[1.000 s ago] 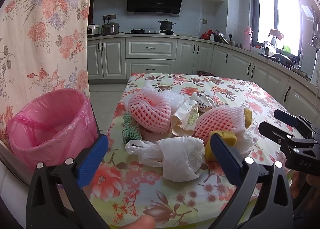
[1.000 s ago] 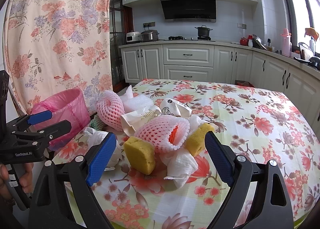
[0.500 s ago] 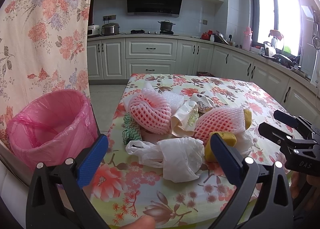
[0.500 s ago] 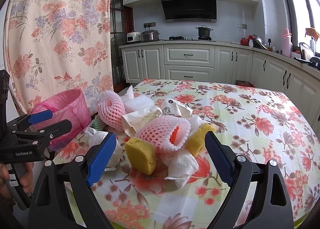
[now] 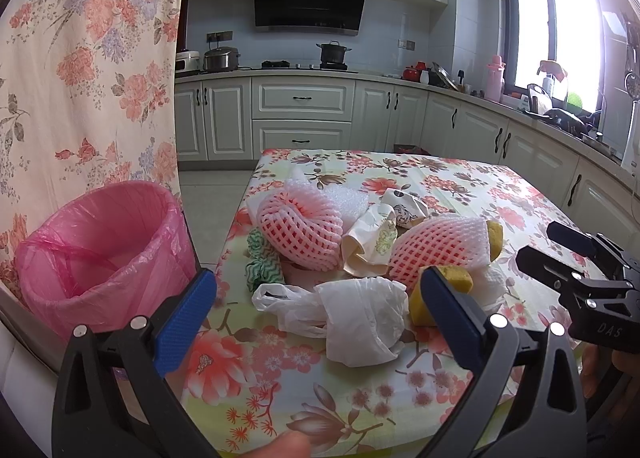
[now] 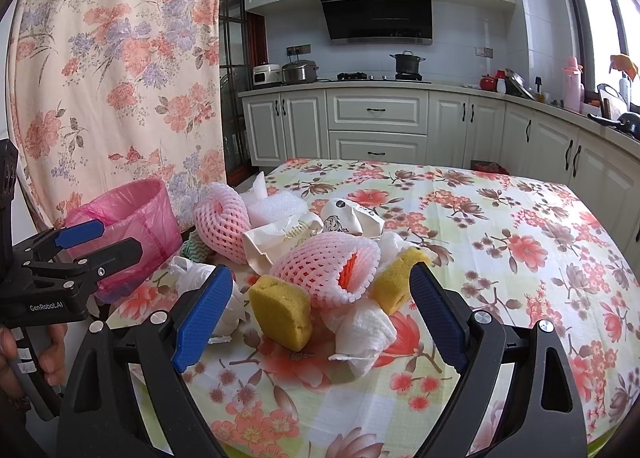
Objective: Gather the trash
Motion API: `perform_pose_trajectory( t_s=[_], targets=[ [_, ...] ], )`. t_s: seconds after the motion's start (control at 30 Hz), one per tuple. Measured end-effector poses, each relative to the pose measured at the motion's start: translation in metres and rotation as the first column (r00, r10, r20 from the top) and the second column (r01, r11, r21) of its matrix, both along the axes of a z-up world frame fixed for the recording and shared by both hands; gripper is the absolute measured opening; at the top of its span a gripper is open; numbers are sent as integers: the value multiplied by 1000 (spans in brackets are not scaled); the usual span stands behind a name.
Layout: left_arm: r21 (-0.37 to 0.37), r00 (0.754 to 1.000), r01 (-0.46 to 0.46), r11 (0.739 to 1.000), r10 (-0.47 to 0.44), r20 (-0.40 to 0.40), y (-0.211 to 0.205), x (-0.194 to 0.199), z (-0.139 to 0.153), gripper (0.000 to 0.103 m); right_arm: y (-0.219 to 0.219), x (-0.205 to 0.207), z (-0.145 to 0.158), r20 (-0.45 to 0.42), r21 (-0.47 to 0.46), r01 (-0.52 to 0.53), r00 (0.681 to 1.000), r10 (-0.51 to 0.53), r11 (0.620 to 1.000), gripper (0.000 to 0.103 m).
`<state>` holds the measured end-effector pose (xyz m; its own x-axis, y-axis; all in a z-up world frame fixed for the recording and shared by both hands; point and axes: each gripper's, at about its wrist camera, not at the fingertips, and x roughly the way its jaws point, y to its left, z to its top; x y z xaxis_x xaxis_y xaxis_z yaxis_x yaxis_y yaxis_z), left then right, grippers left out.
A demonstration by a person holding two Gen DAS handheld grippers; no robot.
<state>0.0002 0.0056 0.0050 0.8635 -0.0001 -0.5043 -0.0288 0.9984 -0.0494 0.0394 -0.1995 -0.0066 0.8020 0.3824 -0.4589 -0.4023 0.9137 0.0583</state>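
A pile of trash lies on the floral table (image 5: 460, 185): two pink foam fruit nets (image 5: 300, 230) (image 6: 328, 270), a white plastic bag (image 5: 352, 318), two yellow sponges (image 6: 284, 310), crumpled paper towel (image 6: 364, 334), a beige wrapper (image 5: 372, 242) and a green-white cloth (image 5: 262, 270). A bin with a pink liner (image 5: 100, 254) stands left of the table. My left gripper (image 5: 316, 310) is open, just short of the plastic bag. My right gripper (image 6: 320, 306) is open, its fingers either side of the sponges and net, empty.
A floral curtain (image 5: 88, 57) hangs at the left behind the bin. Kitchen cabinets (image 5: 304, 117) and a counter with pots run along the back and right. The table's right half (image 6: 520, 242) carries only the cloth.
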Motion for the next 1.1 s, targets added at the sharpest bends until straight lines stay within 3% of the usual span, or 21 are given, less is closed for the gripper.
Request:
perform_pose_trajectory(
  t_s=[1.1],
  targets=[
    [-1,1000,-1,1000,1,-4,-1,1,-1,99,-1,1,-1,-1,1,2,1000,-2,1000,85]
  ],
)
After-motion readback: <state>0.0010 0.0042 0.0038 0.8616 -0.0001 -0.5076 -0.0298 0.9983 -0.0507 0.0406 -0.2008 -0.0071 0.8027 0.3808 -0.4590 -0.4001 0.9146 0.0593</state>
